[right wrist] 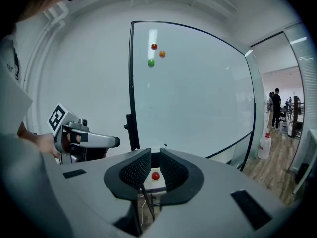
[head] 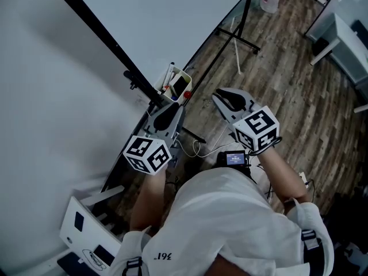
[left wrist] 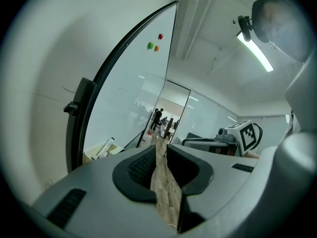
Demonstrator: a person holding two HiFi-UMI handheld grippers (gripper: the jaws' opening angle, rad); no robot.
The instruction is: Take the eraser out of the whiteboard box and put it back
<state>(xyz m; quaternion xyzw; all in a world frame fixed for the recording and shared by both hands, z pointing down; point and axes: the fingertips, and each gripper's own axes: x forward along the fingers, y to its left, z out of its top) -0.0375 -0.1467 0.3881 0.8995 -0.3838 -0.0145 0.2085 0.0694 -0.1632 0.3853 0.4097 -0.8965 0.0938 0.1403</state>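
Both grippers near the whiteboard box, neither holding anything.
Left gripper (left wrist: 159, 150) and right gripper (right wrist: 154, 155): jaws narrowly apart, nothing between them. The dark rectangular eraser (head: 180, 85) sits inside the cream plastic box (head: 189, 82) on the white whiteboard (head: 172, 16) frame.

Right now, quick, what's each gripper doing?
Left gripper: jaws slightly apart, holding nothing.
Right gripper: jaws slightly apart, holding nothing.

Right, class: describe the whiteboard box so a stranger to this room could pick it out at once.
Find the big black-framed whiteboard. Along its lower edge hangs a small cream open-topped box. It is the only container on the board, holding marker pens and a dark eraser, with a red magnet on it.
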